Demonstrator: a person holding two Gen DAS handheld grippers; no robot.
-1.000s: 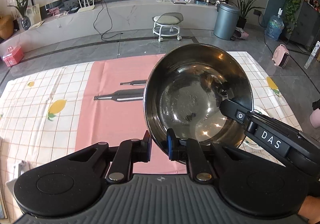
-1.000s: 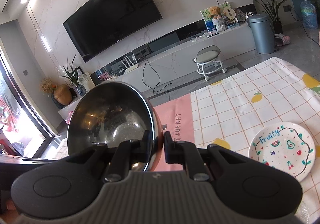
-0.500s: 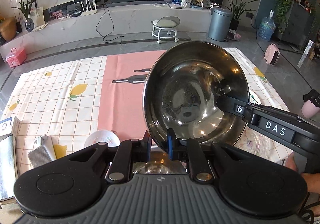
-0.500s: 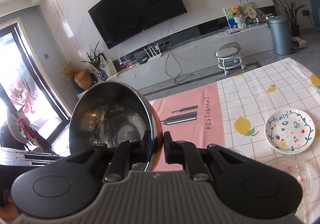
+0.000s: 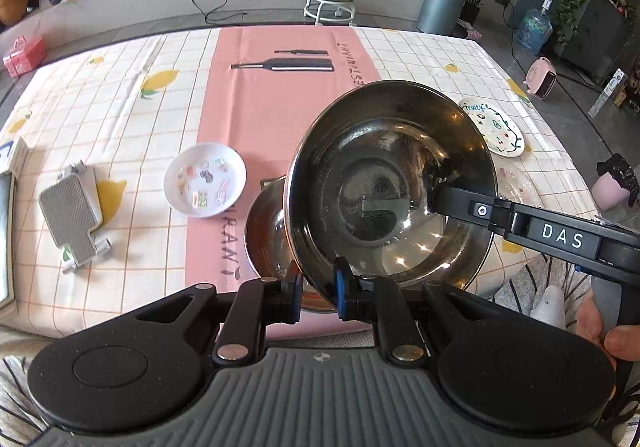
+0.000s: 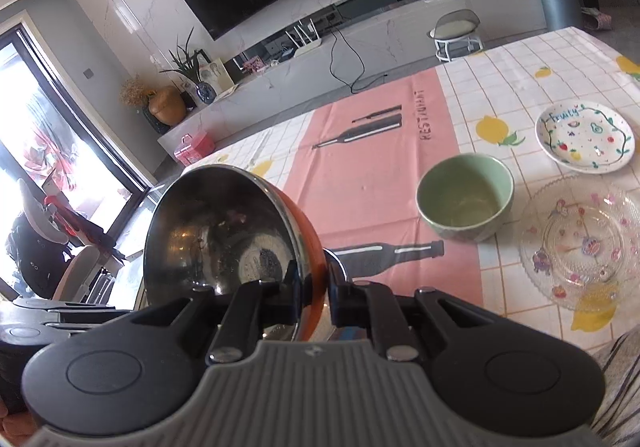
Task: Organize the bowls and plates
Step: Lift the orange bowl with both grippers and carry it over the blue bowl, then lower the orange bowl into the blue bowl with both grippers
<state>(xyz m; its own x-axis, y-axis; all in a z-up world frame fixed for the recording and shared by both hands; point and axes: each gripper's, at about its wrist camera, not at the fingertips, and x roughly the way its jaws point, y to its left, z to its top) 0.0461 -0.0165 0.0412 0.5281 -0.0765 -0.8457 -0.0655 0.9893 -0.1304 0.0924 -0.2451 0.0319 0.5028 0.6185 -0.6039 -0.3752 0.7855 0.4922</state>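
Observation:
My left gripper (image 5: 317, 291) is shut on the near rim of a large steel bowl (image 5: 390, 187), held tilted above the table. My right gripper (image 6: 316, 297) is shut on the same steel bowl (image 6: 224, 231) at its opposite rim; its black arm (image 5: 560, 235) shows in the left wrist view. A second steel bowl (image 5: 266, 231) sits on the table right under the held one. On the table are a white sticker plate (image 5: 205, 179), a "Fruity" plate (image 6: 584, 137), a green bowl (image 6: 466, 197) and a clear glass plate (image 6: 582, 243).
A grey metal stand (image 5: 74, 217) lies on the checked tablecloth (image 5: 132, 115) at the left. The pink runner (image 6: 380, 167) crosses the middle. The table's near edge is just below the grippers. A stool (image 5: 332, 1) and bin (image 5: 440, 3) stand beyond the far edge.
Both grippers have carried the steel bowl back towards the near edge and lower, over the second steel bowl. The plates and green bowl have come into view.

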